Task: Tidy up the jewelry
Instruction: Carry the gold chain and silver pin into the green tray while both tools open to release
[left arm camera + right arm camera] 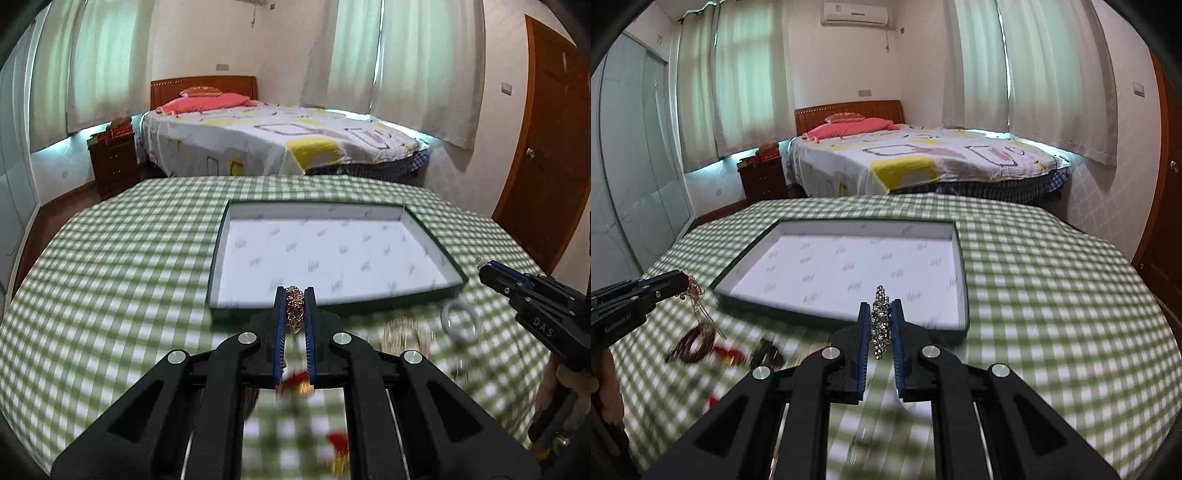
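My left gripper (294, 295) is shut on a gold chain (294, 308), held just above the near rim of the open white-lined tray (221, 243). From the right wrist view the left gripper (681, 282) shows at the left with the gold chain (696, 295) dangling. My right gripper (880, 308) is shut on a silver rhinestone piece (879, 325), near the front right rim of the tray (962, 258). In the left wrist view the right gripper (487, 271) enters from the right.
On the green checked tablecloth (110, 277) lie a white bangle (461, 318), a gold bangle (406, 332), a red-and-gold piece (338, 443), a dark bead bracelet (690, 345) and a dark piece (768, 354). A bed (280, 140) stands behind the table.
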Demonstrator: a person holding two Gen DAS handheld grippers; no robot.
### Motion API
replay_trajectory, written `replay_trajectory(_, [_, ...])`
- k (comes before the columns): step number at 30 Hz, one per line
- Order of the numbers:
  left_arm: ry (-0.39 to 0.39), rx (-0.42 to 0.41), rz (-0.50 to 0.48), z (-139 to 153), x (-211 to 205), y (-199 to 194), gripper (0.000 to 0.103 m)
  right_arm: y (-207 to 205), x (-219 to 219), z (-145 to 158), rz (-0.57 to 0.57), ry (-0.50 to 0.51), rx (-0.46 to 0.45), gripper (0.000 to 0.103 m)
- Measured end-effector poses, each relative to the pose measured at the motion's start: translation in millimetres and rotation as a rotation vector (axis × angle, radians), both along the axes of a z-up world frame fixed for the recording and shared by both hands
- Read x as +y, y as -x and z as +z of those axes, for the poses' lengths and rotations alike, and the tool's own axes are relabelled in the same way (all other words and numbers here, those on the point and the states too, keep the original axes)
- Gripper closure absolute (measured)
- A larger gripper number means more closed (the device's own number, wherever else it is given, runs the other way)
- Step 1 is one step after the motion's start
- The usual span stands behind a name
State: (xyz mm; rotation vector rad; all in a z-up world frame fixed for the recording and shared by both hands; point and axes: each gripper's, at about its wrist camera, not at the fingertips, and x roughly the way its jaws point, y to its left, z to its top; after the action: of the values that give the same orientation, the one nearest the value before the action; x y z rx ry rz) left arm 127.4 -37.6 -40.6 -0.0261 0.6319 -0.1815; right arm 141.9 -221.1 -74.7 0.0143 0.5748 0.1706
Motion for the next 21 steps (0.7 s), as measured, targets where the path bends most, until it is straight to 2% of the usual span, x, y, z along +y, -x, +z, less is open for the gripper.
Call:
replay_trajectory(6, [0.008,0.003,-0.002,-3.6,-13.8,-61.9,0.094,-50.4,0.0,-4.9,-0.008,0.014,0.016,0.091])
replay_trajectory(12, [-0.013,0.085,-0.003,-40.7,-24.7,-107.0,0.094,-90.6,-6.2,-34.9,-0.034,0.032,0.112,0.091])
replay_trajectory(21, [-0.007,0.207,0.008,-75.5,-19.1,-127.9,0.094,-105.0,-16.3,-57.3,-0.056,0.030,0.202,0.091])
